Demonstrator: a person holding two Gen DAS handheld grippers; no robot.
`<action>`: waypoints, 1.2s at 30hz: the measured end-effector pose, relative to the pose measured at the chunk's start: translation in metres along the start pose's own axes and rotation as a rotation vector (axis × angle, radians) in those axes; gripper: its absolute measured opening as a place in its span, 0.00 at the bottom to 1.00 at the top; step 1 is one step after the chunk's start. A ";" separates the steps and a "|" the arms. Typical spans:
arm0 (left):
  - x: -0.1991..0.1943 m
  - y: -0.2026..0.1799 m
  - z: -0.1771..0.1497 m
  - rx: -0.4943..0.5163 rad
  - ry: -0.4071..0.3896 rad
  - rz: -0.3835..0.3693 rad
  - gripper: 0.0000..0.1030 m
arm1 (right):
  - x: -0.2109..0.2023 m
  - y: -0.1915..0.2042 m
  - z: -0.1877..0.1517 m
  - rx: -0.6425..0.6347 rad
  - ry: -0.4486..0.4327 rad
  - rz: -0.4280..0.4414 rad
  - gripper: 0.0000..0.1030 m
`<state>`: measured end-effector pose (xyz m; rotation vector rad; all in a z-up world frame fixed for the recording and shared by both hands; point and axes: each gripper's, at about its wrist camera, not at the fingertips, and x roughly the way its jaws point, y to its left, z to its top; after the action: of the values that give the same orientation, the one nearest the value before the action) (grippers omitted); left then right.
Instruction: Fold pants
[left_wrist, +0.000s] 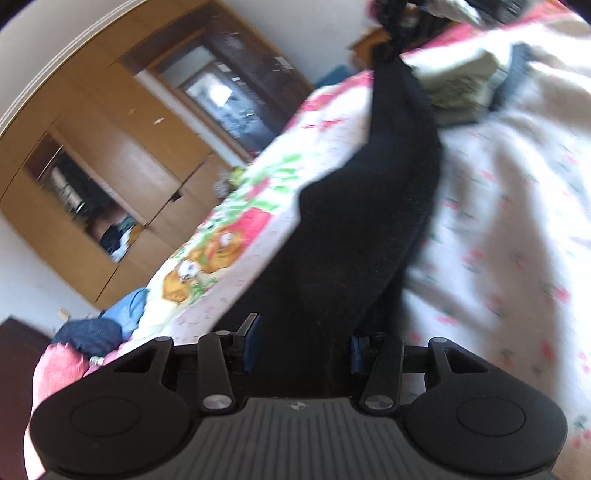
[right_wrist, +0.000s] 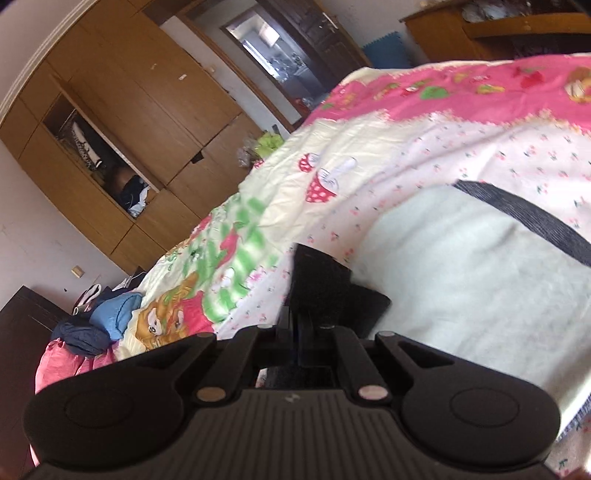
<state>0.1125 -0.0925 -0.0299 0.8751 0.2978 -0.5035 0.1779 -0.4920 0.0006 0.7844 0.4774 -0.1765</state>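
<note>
The black pants (left_wrist: 388, 206) hang stretched in the air above the bed, running from my left gripper (left_wrist: 301, 343) up to the top of the left wrist view. My left gripper's blue-padded fingers (left_wrist: 251, 343) stand apart with the black cloth bunched between them. In the right wrist view my right gripper (right_wrist: 304, 321) is shut on a black fold of the pants (right_wrist: 325, 291), held just above the bedspread. The rest of the pants is out of that view.
A floral pink and white bedspread (right_wrist: 406, 155) covers the bed. A pale folded garment with a dark band (right_wrist: 461, 273) lies beside my right gripper; it also shows in the left wrist view (left_wrist: 461, 88). Clothes pile (right_wrist: 107, 325) at the bed's far end. Wooden wardrobe (right_wrist: 129, 122) behind.
</note>
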 end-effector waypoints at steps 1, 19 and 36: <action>-0.001 -0.006 -0.001 0.027 -0.002 -0.007 0.59 | -0.001 -0.003 -0.001 -0.009 0.015 0.005 0.05; 0.005 -0.006 0.005 0.050 0.021 -0.004 0.59 | 0.039 -0.011 -0.013 0.134 0.023 0.102 0.10; -0.027 -0.029 0.012 0.072 -0.032 -0.088 0.62 | -0.064 -0.049 -0.034 0.046 -0.008 0.010 0.38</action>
<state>0.0746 -0.1088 -0.0294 0.9255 0.2919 -0.6123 0.0939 -0.5033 -0.0211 0.8311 0.4625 -0.1816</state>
